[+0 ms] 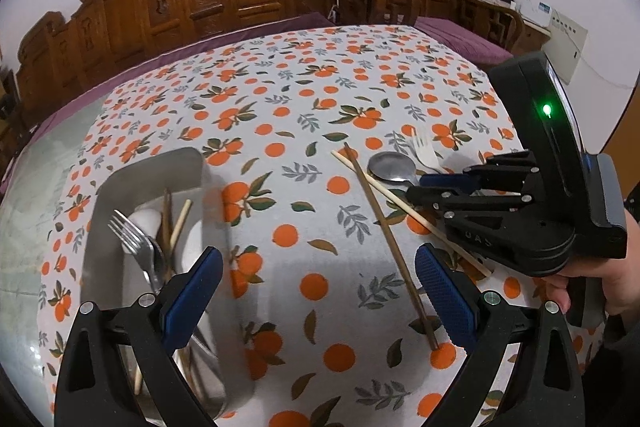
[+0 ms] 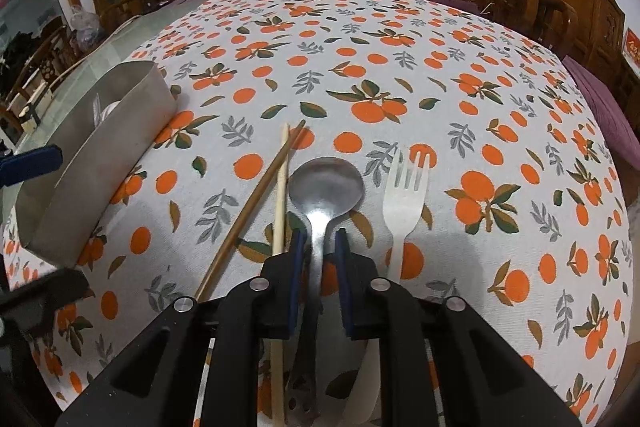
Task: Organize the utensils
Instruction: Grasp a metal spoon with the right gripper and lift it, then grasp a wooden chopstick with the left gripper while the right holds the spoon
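**Clerk:** Right wrist view, item one: metal spoon (image 2: 325,187), lying on the surface (image 2: 360,39) under an orange-print cloth, bowl pointing away. The right gripper (image 2: 319,243) has its blue pads set on either side of the spoon's neck, nearly together; a sliver of gap shows on the right side, so I log them as closing in, not yet pressing.

**Checker:** And beside the spoon?

**Clerk:** Just right of the spoon, a white plastic fork (image 2: 404,199), tines away. Just left of the spoon, a pale chopstick (image 2: 281,195), and crossing it near the far tip, a dark brown chopstick (image 2: 256,203).

**Checker:** The container?

**Clerk:** Metal tray (image 1: 152,167), well left of the spoon. Left wrist view shows a metal fork (image 1: 134,239), chopsticks and something white already inside it.

**Checker:** Left gripper?

**Clerk:** Left gripper (image 1: 316,291) has fingers wide apart, nothing between them, over the cloth between the tray and the spoon. A hand (image 1: 596,279) holds the right unit.
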`<state>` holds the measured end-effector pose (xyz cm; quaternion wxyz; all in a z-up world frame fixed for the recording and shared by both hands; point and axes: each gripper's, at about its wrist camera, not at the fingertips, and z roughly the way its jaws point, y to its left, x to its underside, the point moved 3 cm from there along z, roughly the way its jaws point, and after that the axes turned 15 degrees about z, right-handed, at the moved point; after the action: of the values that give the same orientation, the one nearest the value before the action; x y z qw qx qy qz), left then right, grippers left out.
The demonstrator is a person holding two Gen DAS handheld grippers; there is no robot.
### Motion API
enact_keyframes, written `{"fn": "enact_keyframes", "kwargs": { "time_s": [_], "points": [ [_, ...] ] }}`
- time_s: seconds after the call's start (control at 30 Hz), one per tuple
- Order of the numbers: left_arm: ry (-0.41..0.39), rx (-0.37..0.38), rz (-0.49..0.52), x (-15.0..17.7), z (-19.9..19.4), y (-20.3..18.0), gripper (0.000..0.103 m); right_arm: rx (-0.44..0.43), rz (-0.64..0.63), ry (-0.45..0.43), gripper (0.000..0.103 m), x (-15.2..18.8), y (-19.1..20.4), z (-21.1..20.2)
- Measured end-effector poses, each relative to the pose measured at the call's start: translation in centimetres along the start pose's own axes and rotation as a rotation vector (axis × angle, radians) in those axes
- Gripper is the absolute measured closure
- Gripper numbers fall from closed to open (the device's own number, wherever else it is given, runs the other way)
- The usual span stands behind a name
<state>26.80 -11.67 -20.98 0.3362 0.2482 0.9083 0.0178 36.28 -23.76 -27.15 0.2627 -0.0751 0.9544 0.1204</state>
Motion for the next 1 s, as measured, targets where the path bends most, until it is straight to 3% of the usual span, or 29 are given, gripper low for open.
{"fn": "enact_keyframes", "kwargs": {
  "time_s": [0.3, 0.6, 0.67, 1.0],
  "points": [
    [0.03, 0.006, 0.023, -0.4, 1.7, -1.4, 0.01, -0.024, 0.044, 0.012, 0.096, -0.6, -0.9, 0.1],
    [0.051, 0.019, 0.042, -1.1, 3.5, -2.5, 0.01, -0.068, 0.098, -0.083, 0.096, -1.9, -2.1, -2.7],
    [0.049, 0.033, 0.052, -1.3, 3.9, -2.9, 0.015, -0.071, 0.109, -0.094, 0.096, -2.2, -2.5, -3.1],
    [0.101, 0.111, 0.046, -1.4, 6.4, -4.2, 0.064, -0.073, 0.122, -0.106, 0.096, -2.4, -3.2, -3.5]
  ]
}}
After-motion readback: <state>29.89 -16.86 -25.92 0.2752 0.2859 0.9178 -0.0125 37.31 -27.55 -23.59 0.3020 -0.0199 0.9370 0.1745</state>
